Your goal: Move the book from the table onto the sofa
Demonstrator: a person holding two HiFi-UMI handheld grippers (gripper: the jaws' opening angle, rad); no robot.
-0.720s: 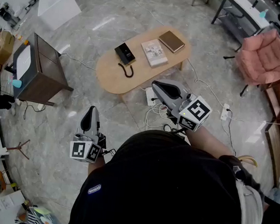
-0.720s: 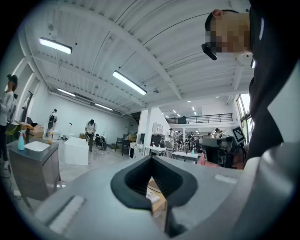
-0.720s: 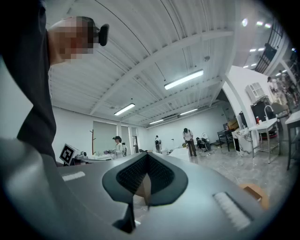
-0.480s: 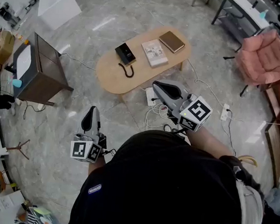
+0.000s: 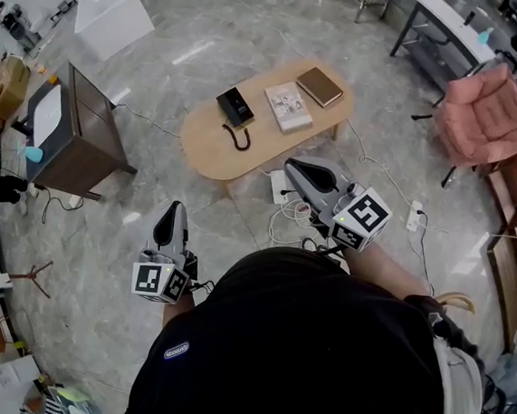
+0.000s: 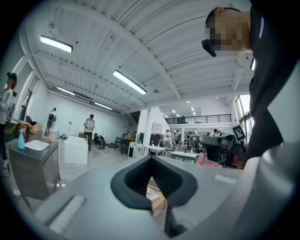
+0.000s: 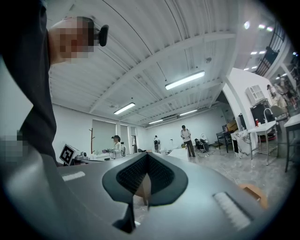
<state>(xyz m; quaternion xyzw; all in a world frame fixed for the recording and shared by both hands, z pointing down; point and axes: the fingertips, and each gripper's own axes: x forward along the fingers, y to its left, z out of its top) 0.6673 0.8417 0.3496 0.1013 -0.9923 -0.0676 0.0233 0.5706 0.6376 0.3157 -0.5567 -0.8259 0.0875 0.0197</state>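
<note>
Two books lie on the oval wooden table: a brown book at its far right end and a pale-covered book beside it. Both grippers hang in the air short of the table, level and empty. My left gripper is over the floor to the near left, its jaws together. My right gripper is just off the table's near edge, jaws together too. In the left gripper view the shut tips frame a bit of the table. The right gripper view shows shut tips. A pink sofa chair stands far right.
A black phone with a curled cord lies on the table's left half. A power strip and cables lie on the floor under my right gripper. A dark cabinet stands left, a white box beyond it. People stand in the distance.
The table and room have slid slightly lower and to the right in the head view. Both grippers keep nearly the same place and stay shut.
</note>
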